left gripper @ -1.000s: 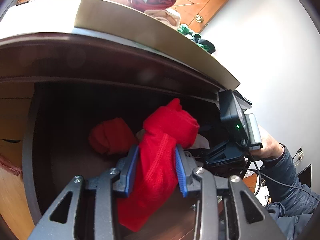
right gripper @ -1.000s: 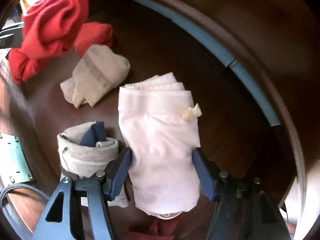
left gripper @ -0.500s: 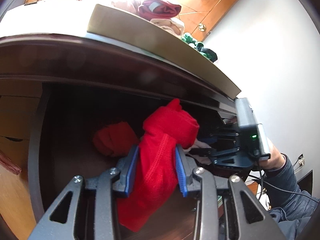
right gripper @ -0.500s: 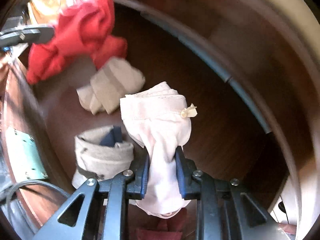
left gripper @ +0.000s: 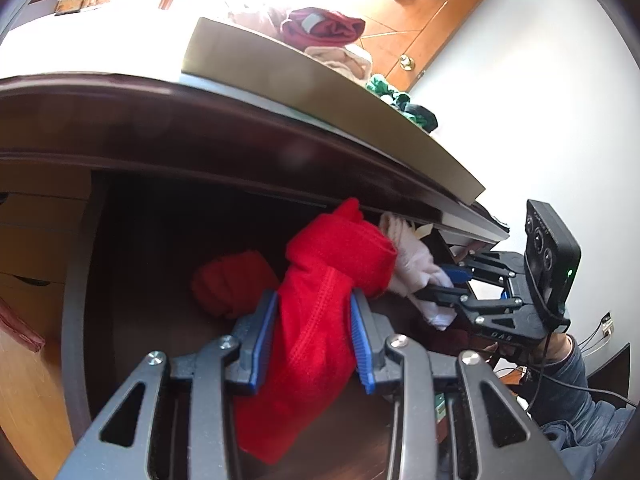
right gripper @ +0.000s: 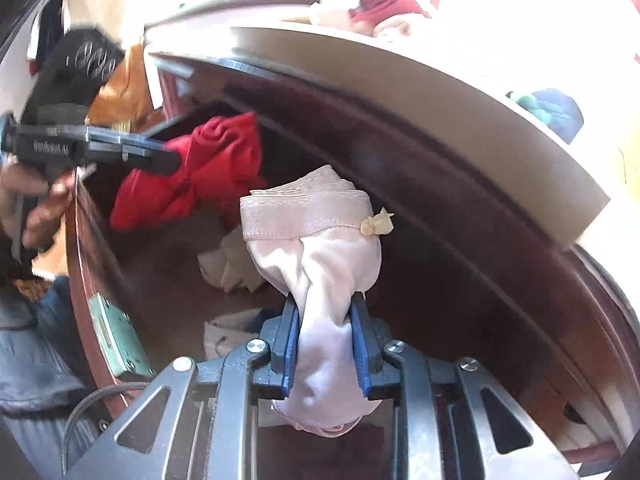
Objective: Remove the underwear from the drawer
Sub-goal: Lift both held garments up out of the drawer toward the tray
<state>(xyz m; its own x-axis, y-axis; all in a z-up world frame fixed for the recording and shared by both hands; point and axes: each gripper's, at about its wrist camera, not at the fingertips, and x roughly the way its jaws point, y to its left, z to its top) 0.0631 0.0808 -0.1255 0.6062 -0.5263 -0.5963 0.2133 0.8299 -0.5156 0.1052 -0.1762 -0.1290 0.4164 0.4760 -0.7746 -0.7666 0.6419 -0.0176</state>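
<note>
Drawer (left gripper: 76, 320) of dark wood stands open under the cabinet top. Left gripper (left gripper: 314, 336) is clamped on red underwear (left gripper: 320, 320); blue pads press it from both sides, and the cloth hangs down below the jaws w/ its folded top bunched above them, over the drawer interior. In the right wrist view the same red piece (right gripper: 208, 168) is seen at upper left, pinched by the left tool.

Right gripper (right gripper: 326, 344) is closed on pale pink underwear (right gripper: 320, 248). The cloth is squeezed narrow between the pads, waistband end spread wide above, a small cream bow (right gripper: 376, 226) on its edge. It is held above the drawer floor, just beside the red piece.

Inside the drawer remain another red bundle (left gripper: 234, 280), a beige folded piece (right gripper: 228, 264) and a grey one (right gripper: 228, 332), partly hidden by the right tool. More clothes (left gripper: 324, 28) lie on the cabinet top.
</note>
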